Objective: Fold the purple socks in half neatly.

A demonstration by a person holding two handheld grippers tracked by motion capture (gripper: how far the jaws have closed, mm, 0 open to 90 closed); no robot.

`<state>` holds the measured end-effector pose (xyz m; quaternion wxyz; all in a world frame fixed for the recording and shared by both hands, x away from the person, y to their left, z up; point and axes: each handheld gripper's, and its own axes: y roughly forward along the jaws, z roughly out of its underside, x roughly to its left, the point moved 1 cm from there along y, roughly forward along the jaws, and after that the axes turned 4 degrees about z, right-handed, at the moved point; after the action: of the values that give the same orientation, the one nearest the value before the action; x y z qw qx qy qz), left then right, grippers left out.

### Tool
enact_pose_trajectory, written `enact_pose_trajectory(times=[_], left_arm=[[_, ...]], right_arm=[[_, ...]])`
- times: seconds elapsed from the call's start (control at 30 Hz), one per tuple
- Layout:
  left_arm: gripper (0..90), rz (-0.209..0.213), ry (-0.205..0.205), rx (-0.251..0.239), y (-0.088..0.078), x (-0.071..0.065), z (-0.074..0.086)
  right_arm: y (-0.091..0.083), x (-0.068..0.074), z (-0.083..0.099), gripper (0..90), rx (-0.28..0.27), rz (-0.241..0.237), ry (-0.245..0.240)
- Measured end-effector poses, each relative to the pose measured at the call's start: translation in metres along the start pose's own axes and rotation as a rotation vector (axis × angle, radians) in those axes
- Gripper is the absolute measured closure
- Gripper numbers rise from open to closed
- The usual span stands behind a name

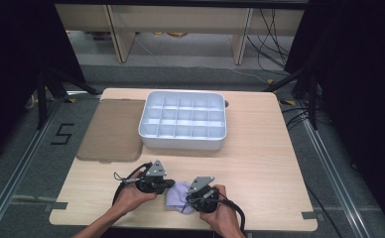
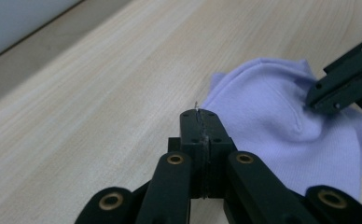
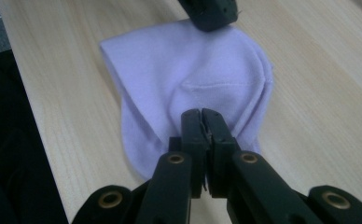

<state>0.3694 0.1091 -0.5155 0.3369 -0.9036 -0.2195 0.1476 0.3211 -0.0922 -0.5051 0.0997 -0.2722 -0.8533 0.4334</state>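
A lavender knitted sock [image 1: 177, 194] lies crumpled on the wooden table [image 1: 260, 163] near its front edge, between my two grippers. My left gripper [image 1: 169, 184] is shut, its tips [image 2: 198, 114] resting at the sock's [image 2: 272, 116] left edge. I cannot make out whether they pinch that edge. My right gripper [image 1: 188, 197] is shut on the sock [image 3: 188, 70], whose folds run in under its tips [image 3: 201, 114]. In the left gripper view the right gripper [image 2: 320, 95] presses into puckered fabric. The left gripper [image 3: 212, 16] touches the sock's far edge in the right gripper view.
A white tray [image 1: 183, 141] divided into several compartments stands at the back middle of the table. A brown mat [image 1: 112, 130] lies to its left. The person's hands hold both grippers at the front edge. Cables trail on the floor beyond the table.
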Motion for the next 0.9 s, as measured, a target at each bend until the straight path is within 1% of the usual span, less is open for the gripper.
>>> enact_pose_trajectory(times=[0.03, 0.07, 0.1, 0.13, 0.17, 0.2, 0.23, 0.27, 0.3, 0.33, 0.37, 0.4, 0.43, 0.47, 0.5, 0.53, 0.57, 0.6, 0.63, 0.67, 0.7, 0.73, 0.77, 0.8, 0.83, 0.87, 0.9], left_arm=[[88.1, 0.005, -0.005, -0.010, -0.003, -0.001, -0.001], [87.9, 0.019, -0.016, -0.039, -0.006, -0.005, -0.002], [87.9, 0.026, -0.013, -0.051, -0.011, -0.009, -0.004], [87.9, 0.031, -0.002, -0.050, -0.015, -0.012, -0.004], [87.8, 0.047, 0.017, -0.059, -0.021, -0.019, -0.003], [87.7, 0.068, 0.033, -0.054, -0.024, -0.025, 0.000], [87.4, 0.092, 0.025, -0.044, -0.024, -0.037, 0.007], [87.2, 0.099, 0.040, -0.030, -0.022, -0.043, 0.013], [87.1, 0.105, 0.052, -0.002, -0.019, -0.046, 0.017], [87.0, 0.102, 0.073, 0.029, -0.017, -0.047, 0.021], [87.2, 0.096, 0.074, 0.025, -0.015, -0.046, 0.023], [87.6, 0.105, 0.049, 0.021, -0.016, -0.045, 0.023], [87.6, 0.101, 0.043, 0.022, -0.016, -0.044, 0.023], [87.6, 0.083, 0.064, 0.019, -0.017, -0.042, 0.023], [87.2, 0.076, 0.082, 0.031, -0.019, -0.041, 0.023], [86.5, 0.071, 0.059, 0.026, -0.019, -0.042, 0.023], [85.2, 0.075, 0.095, 0.039, -0.022, -0.039, 0.021], [84.2, 0.059, 0.058, 0.011, -0.025, -0.038, 0.019], [83.9, 0.049, 0.051, -0.005, -0.030, -0.035, 0.015], [83.8, 0.037, 0.039, -0.029, -0.035, -0.031, 0.012], [83.4, 0.039, 0.032, -0.048, -0.039, -0.028, 0.010], [83.0, 0.036, 0.022, -0.048, -0.043, -0.025, 0.010], [82.1, 0.038, -0.002, -0.060, -0.044, -0.024, 0.011], [80.3, 0.052, -0.028, -0.057, -0.045, -0.022, 0.013], [79.1, 0.054, -0.030, -0.050, -0.046, -0.021, 0.015], [78.5, 0.053, -0.025, -0.048, -0.047, -0.020, 0.016], [77.7, 0.049, -0.028, -0.045, -0.047, -0.021, 0.017]], right_arm=[[0.000, 0.000, 0.000, 88.6, 0.000, -0.009, -0.005], [-0.001, 0.001, 0.000, 88.5, 0.006, -0.006, 0.001], [-0.002, 0.001, 0.000, 88.5, 0.016, 0.001, 0.005], [-0.001, 0.001, 0.000, 88.5, 0.010, 0.001, 0.007], [-0.001, 0.001, 0.000, 88.5, 0.010, -0.001, 0.008], [0.000, 0.001, 0.000, 88.5, -0.001, 0.015, 0.011], [-0.002, 0.000, 0.000, 88.5, 0.013, 0.005, 0.006], [-0.002, 0.000, 0.001, 88.5, 0.010, -0.003, 0.009], [-0.001, -0.001, 0.000, 88.5, 0.009, -0.007, 0.009], [-0.001, -0.001, 0.000, 88.5, 0.006, -0.009, 0.004], [-0.001, -0.001, 0.001, 88.5, 0.005, -0.007, 0.003], [-0.001, -0.001, 0.000, 88.4, 0.005, -0.008, 0.003], [-0.001, -0.001, 0.000, 88.5, 0.006, -0.007, 0.003], [0.000, -0.001, 0.000, 88.4, 0.010, -0.001, 0.004], [0.000, -0.001, 0.000, 88.4, 0.009, -0.003, 0.006], [-0.001, -0.001, 0.000, 88.2, 0.007, -0.010, 0.006], [-0.001, -0.001, 0.000, 87.5, 0.007, -0.012, 0.009], [-0.001, 0.000, 0.001, 86.3, -0.003, -0.004, 0.024], [-0.003, -0.001, 0.001, 85.8, -0.005, -0.010, 0.022], [-0.005, -0.001, 0.000, 85.8, -0.023, 0.003, 0.022], [-0.008, -0.001, -0.001, 86.0, -0.023, -0.011, 0.019], [-0.011, 0.000, -0.002, 86.2, -0.041, -0.010, 0.020], [-0.013, 0.001, -0.003, 86.7, -0.055, -0.008, 0.023], [-0.015, 0.002, -0.004, 87.2, -0.056, -0.021, 0.000], [-0.014, 0.004, -0.005, 87.6, -0.062, -0.030, -0.003], [-0.013, 0.007, -0.005, 87.9, -0.052, -0.035, -0.002], [-0.012, 0.008, -0.005, 88.1, -0.032, -0.048, -0.014]])
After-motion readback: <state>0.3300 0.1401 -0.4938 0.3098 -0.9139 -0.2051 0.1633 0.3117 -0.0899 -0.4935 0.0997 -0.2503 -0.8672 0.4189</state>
